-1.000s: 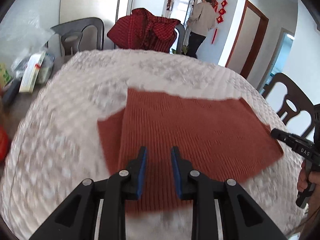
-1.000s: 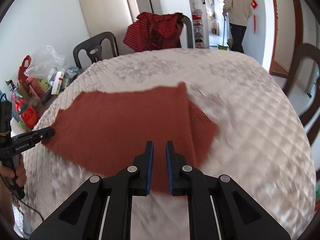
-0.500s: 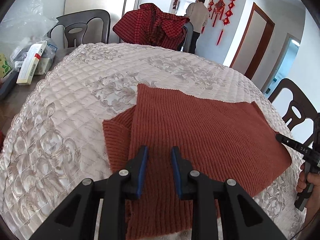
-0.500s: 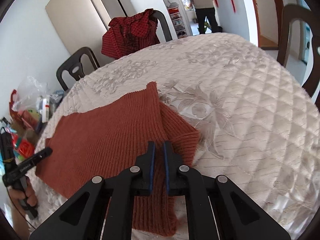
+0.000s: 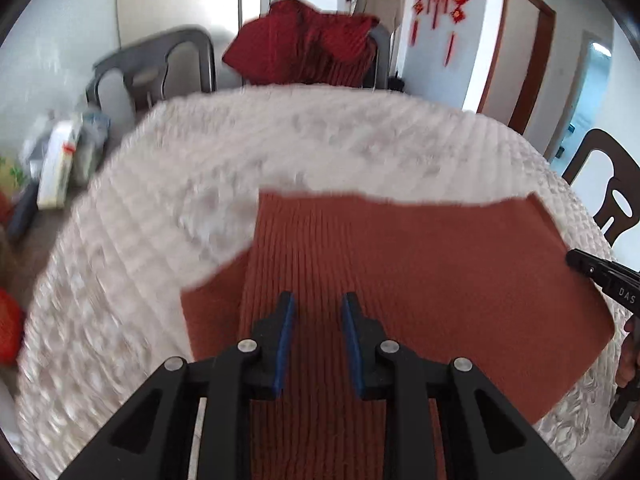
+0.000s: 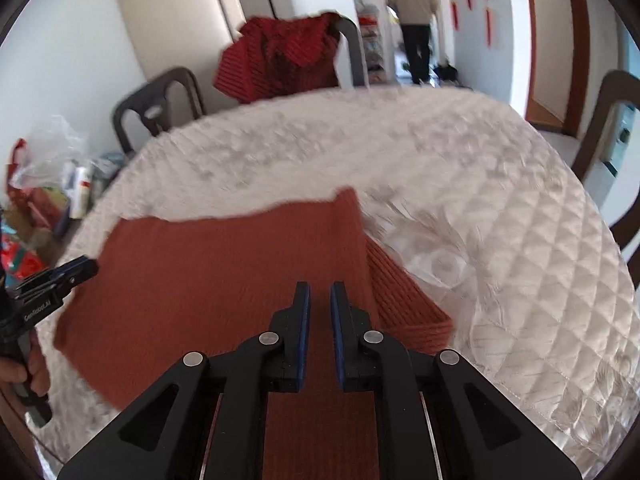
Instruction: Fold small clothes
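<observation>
A rust-red ribbed knit garment (image 5: 400, 272) lies flat on the white quilted table (image 5: 280, 140), with a sleeve flap sticking out at its left side. It also shows in the right wrist view (image 6: 224, 272), with a flap (image 6: 404, 300) out at its right. My left gripper (image 5: 317, 308) hovers over the garment's near left part, open and empty. My right gripper (image 6: 319, 300) hovers over the near right part, jaws slightly apart and empty. Each gripper's tip shows at the garment's far edge in the other's view, the right (image 5: 592, 270) and the left (image 6: 68, 274).
A chair draped with a dark red checked cloth (image 5: 312, 56) stands behind the table. A grey chair (image 5: 160, 68) is at the back left, a brown chair (image 5: 612, 196) at the right. Bags and boxes (image 6: 52, 188) sit left of the table. A person (image 6: 416, 12) stands in the doorway.
Both views are tilting and blurred as the grippers lift back slightly. The right jaws have opened a little wider. The garment has not moved.
</observation>
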`<state>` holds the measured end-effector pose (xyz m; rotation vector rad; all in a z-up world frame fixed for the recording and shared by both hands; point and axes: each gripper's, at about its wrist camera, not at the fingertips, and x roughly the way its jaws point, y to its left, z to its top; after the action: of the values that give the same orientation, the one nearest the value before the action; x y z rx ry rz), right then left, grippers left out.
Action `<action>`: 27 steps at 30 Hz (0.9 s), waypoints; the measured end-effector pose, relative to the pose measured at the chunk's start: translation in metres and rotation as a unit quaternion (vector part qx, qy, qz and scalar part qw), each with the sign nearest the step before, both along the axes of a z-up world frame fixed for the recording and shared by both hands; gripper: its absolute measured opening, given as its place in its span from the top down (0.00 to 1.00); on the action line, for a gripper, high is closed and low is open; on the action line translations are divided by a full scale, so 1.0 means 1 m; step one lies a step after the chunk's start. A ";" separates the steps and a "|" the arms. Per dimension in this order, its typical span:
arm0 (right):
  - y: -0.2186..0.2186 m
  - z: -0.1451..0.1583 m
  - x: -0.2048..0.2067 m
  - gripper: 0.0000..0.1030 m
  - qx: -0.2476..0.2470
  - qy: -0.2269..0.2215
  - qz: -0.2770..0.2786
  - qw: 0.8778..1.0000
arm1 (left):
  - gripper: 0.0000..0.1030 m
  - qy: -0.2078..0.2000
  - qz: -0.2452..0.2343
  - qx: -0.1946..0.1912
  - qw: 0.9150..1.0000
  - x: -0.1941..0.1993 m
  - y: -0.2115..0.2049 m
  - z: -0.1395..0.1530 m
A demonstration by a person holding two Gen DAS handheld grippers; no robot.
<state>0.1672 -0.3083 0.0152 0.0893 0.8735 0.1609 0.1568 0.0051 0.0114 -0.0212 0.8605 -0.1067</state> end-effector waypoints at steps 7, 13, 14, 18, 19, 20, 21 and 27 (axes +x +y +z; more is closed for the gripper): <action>-0.005 -0.006 -0.005 0.90 0.002 -0.007 0.004 1.000 | 0.73 -0.011 0.002 0.006 1.000 -0.003 -0.001 -0.001; 0.024 0.019 -0.031 0.69 0.004 -0.033 0.050 0.998 | 0.73 -0.026 -0.011 0.012 1.000 -0.030 -0.015 0.019; 0.032 0.023 -0.037 0.64 0.008 -0.039 0.064 0.997 | 0.73 -0.030 -0.017 0.011 0.999 -0.035 -0.020 0.022; 0.067 0.022 -0.059 0.62 0.014 -0.038 0.116 0.992 | 0.71 -0.026 -0.056 -0.017 0.998 -0.058 -0.043 0.027; 0.074 0.018 -0.063 0.62 0.011 -0.033 0.123 0.992 | 0.67 -0.024 -0.068 -0.021 0.997 -0.062 -0.048 0.025; 0.078 0.014 -0.066 0.62 0.004 -0.031 0.128 0.991 | 0.64 -0.020 -0.080 -0.021 0.996 -0.065 -0.053 0.021; 0.080 0.010 -0.067 0.62 -0.004 -0.028 0.130 0.991 | 0.64 -0.014 -0.085 -0.018 0.996 -0.065 -0.057 0.015; 0.057 -0.003 -0.079 0.62 -0.030 -0.020 0.104 0.994 | 0.64 -0.006 -0.095 0.011 0.995 -0.073 -0.060 -0.001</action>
<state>0.0884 -0.2510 0.0118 -0.0610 0.8467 0.3312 0.0838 -0.0546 0.0106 0.0827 0.8497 -0.2762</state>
